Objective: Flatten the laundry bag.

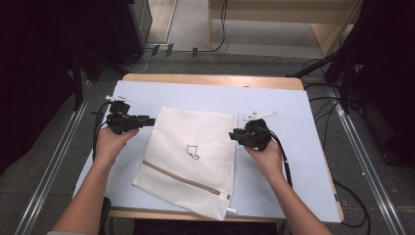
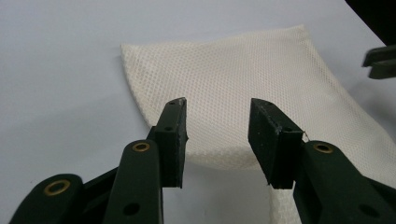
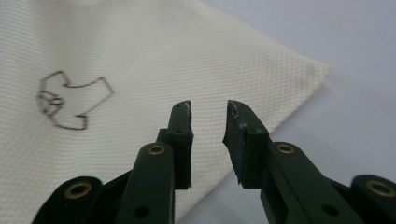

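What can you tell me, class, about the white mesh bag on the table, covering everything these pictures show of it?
The mesh bag is cream-white, of fine netted fabric, roughly rectangular and lying flat, turned at a slant on the pale blue table top. A tan zip runs across near its lower end and looks shut. A small dark outline drawing marks its middle. The left gripper is open at its upper left corner, the right gripper is open at its right edge; neither grips it yet.

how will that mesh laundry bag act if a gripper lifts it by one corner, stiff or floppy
Probably floppy: the mesh bag is thin netting lying flat on the table, so it should drape and sag. Likely light, since it looks empty. The zipper edge may hang lower.
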`<action>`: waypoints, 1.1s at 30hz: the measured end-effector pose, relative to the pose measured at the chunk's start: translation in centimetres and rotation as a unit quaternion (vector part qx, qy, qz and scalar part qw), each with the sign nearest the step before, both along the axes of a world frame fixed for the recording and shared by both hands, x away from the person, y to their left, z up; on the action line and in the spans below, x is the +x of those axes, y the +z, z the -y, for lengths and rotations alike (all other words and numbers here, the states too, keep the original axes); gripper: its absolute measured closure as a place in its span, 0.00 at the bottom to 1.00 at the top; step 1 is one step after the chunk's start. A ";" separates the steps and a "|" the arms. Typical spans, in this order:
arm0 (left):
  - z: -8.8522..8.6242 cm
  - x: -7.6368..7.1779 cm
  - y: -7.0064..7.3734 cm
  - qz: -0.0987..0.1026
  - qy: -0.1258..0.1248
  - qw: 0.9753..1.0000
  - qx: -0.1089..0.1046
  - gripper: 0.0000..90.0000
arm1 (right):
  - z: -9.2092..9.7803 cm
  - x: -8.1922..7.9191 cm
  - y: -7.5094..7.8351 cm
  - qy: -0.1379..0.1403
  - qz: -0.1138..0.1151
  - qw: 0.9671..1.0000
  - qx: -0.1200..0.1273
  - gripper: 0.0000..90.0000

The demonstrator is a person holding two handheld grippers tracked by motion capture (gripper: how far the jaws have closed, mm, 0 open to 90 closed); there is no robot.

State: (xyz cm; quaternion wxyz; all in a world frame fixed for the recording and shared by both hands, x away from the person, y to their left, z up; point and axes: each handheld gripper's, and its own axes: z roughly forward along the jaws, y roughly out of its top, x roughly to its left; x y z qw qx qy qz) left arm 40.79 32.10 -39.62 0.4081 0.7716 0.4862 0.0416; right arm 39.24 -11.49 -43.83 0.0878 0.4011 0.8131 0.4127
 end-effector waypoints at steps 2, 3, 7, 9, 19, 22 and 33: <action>-0.2 -0.1 -0.1 -0.001 0.003 1.000 -0.001 0.64 | 0.2 1.0 -0.5 -0.013 -0.003 1.000 -0.005 0.79; -0.2 -0.2 -0.2 -0.002 0.004 1.000 -0.001 0.64 | 0.3 1.6 -0.7 -0.019 -0.006 1.000 -0.009 0.79; -0.6 -0.4 -0.3 -0.001 0.007 1.000 0.001 0.63 | 0.5 3.2 -1.0 -0.036 -0.002 0.999 -0.020 0.76; -0.8 -0.6 -0.3 -0.001 0.010 1.000 -0.002 0.63 | 0.6 3.9 -1.3 -0.046 -0.004 0.999 -0.016 0.75; -1.4 -1.0 -0.4 -0.003 0.016 1.000 -0.005 0.62 | 0.3 6.4 -3.1 -0.079 -0.021 0.997 -0.007 0.70; -1.5 -1.0 -0.4 -0.003 0.016 1.000 -0.006 0.62 | -0.2 6.8 -3.3 -0.078 -0.031 0.996 -0.016 0.68; -1.5 -0.9 -0.5 -0.003 0.017 1.000 -0.007 0.62 | -1.3 6.8 -3.4 -0.091 -0.016 0.995 -0.038 0.99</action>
